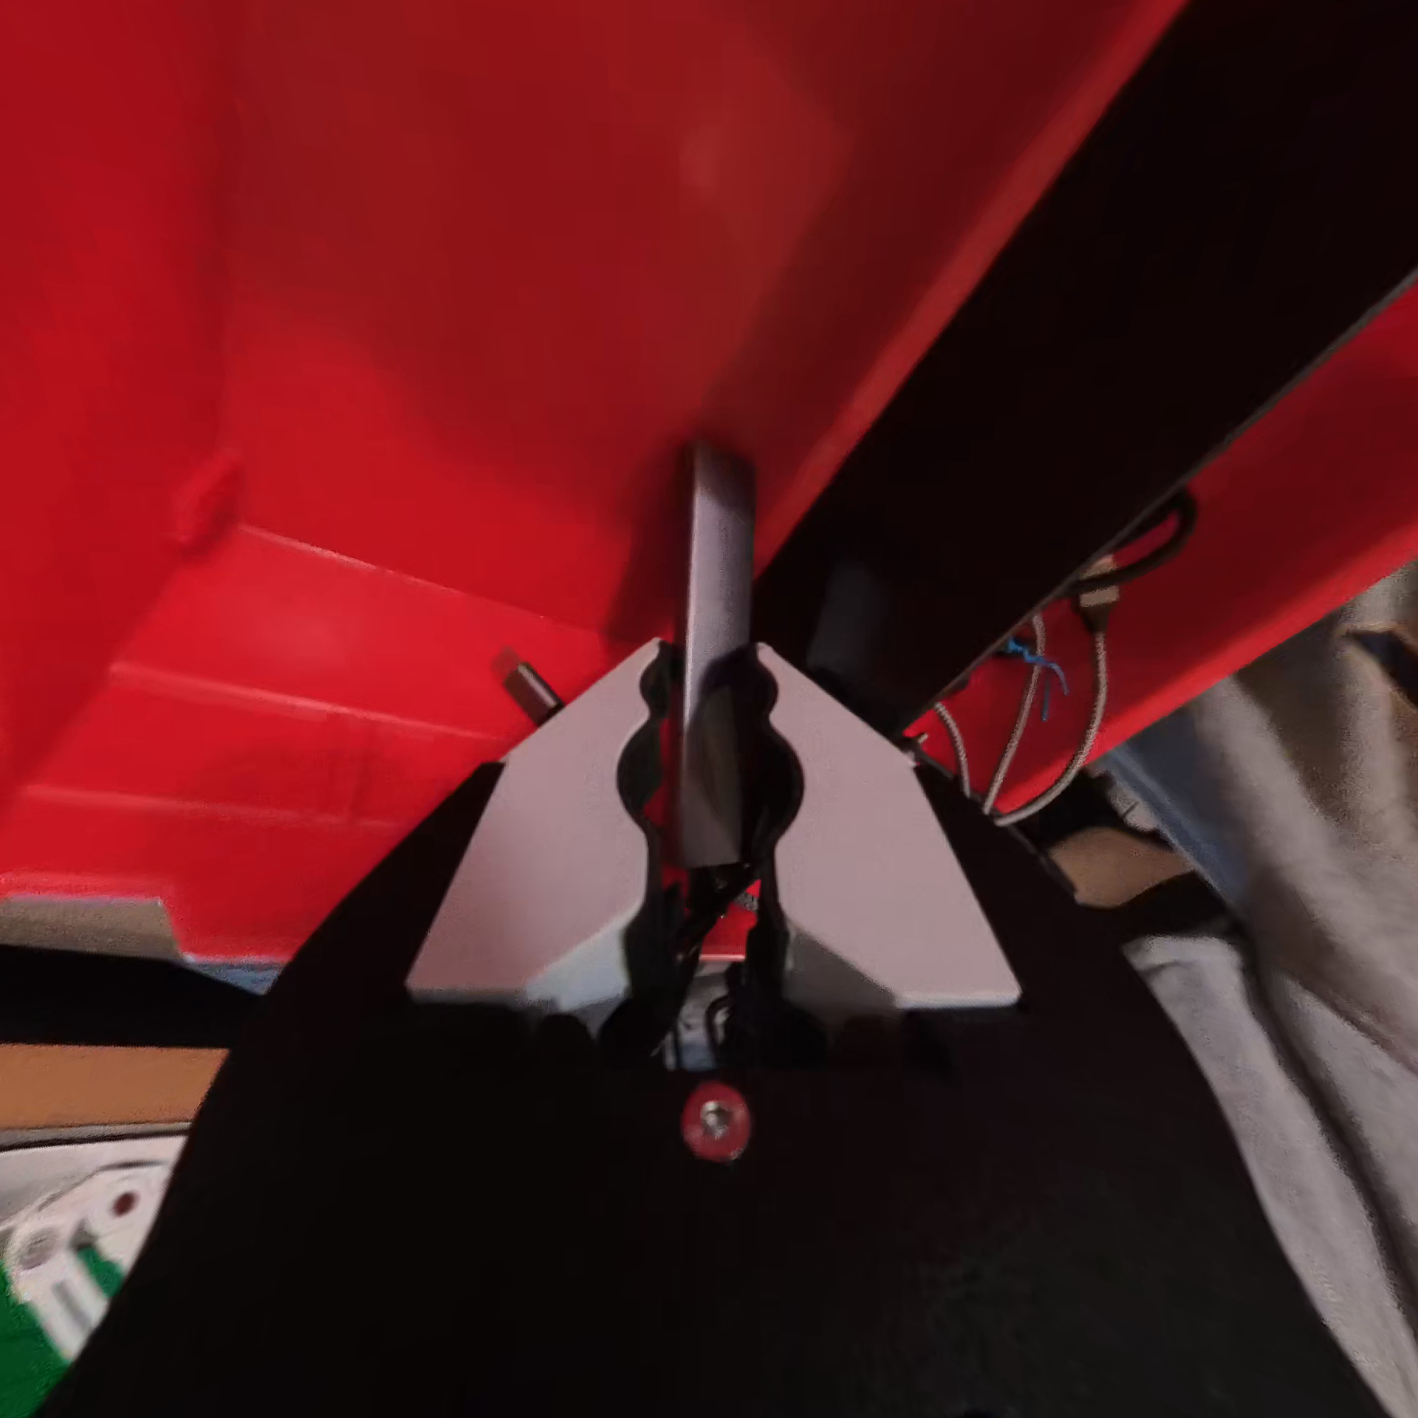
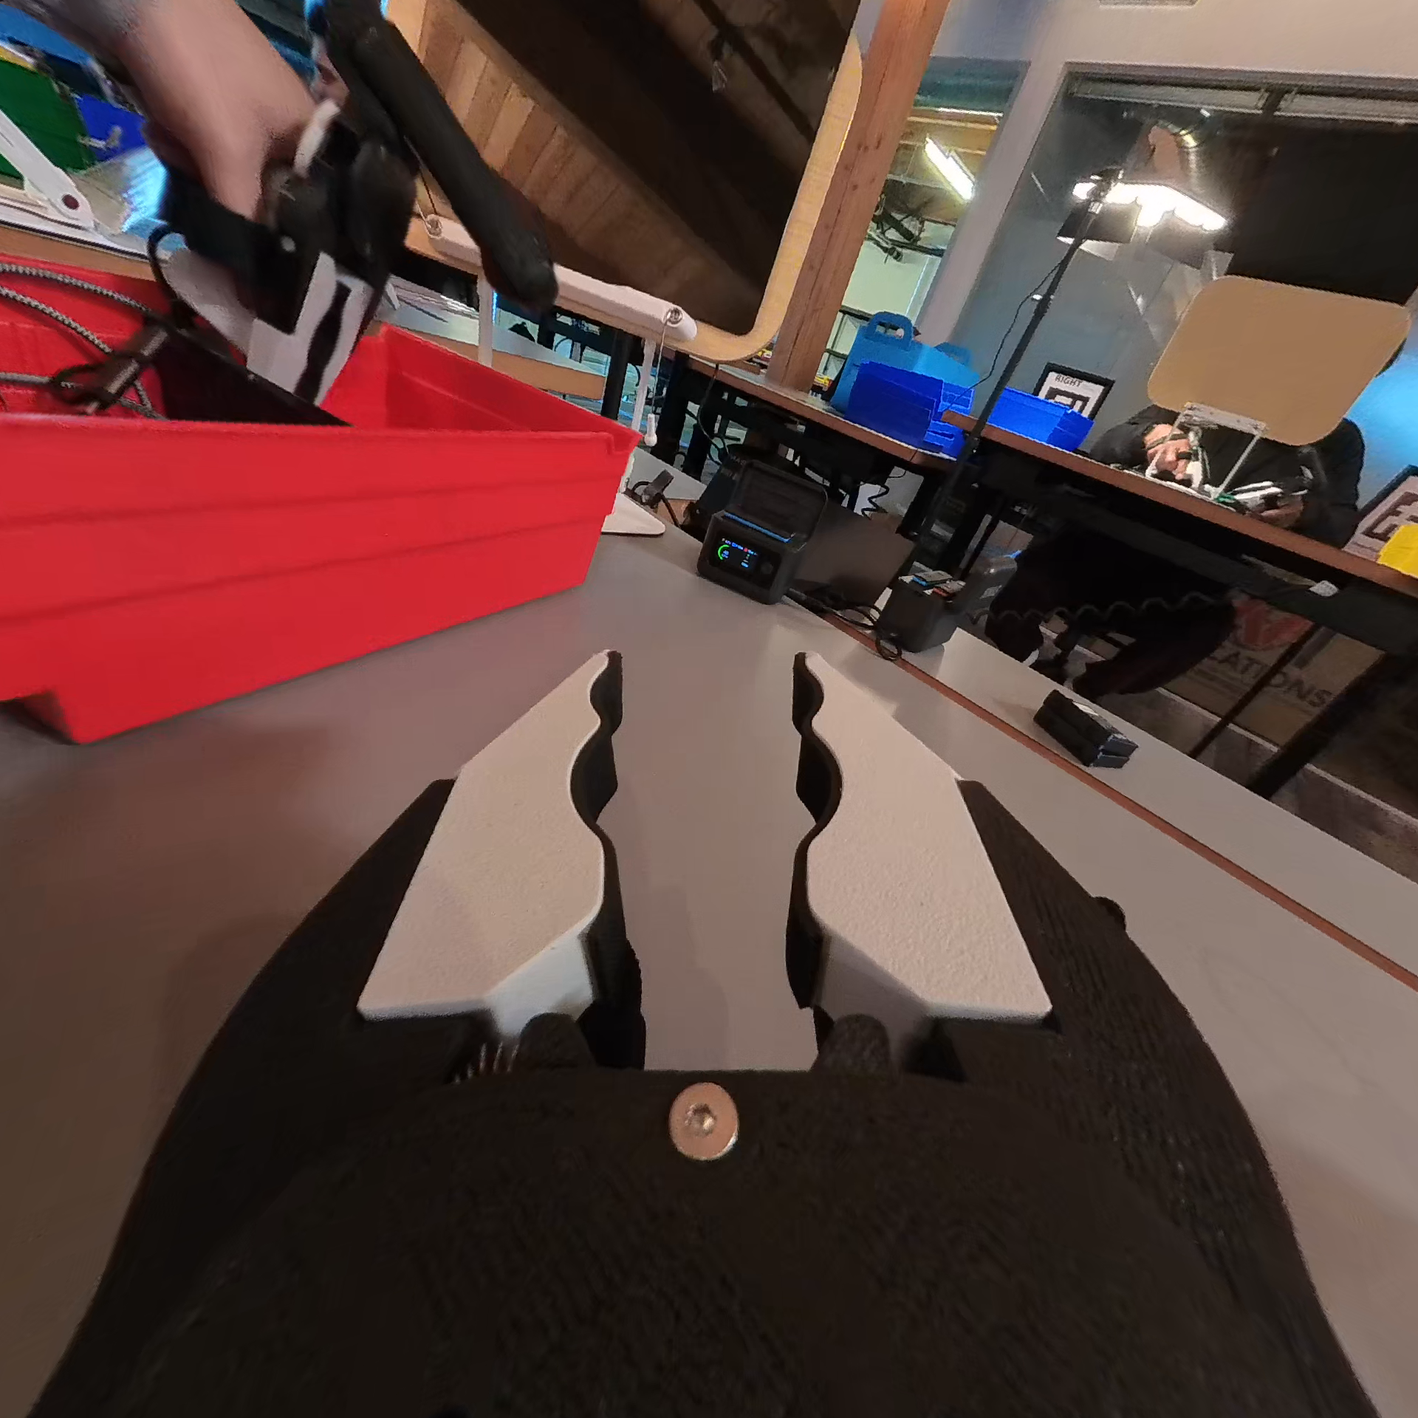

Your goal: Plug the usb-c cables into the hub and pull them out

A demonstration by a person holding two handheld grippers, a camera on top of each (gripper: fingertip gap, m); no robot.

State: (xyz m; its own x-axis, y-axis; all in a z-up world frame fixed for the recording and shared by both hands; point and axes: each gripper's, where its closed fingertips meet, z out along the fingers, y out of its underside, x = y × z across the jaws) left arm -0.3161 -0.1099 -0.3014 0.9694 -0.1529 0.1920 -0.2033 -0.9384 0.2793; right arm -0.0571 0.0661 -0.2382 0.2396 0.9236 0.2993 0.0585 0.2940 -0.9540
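My left gripper (image 1: 710, 652) is shut on the grey hub (image 1: 717, 552), gripping its flat sides, and holds it down inside the red bin (image 1: 384, 307). A grey USB plug (image 1: 525, 683) pokes out just left of the fingers. Braided USB-C cables (image 1: 1089, 690) lie in the bin's other section, beyond a black divider (image 1: 1074, 384). In the right wrist view the left gripper (image 2: 307, 345), held by a hand (image 2: 222, 130), reaches into the red bin (image 2: 307, 522), with the cables (image 2: 84, 330) at the far left. My right gripper (image 2: 704, 664) is open and empty over the grey table (image 2: 230, 806).
A small black device with a lit screen (image 2: 756, 537) and a black block (image 2: 1086, 737) sit on the table to the right. Blue bins (image 2: 921, 384) stand on a farther table, where a person (image 2: 1228, 491) sits. A wooden post rises behind. Left tips to right tips: about 30 centimetres.
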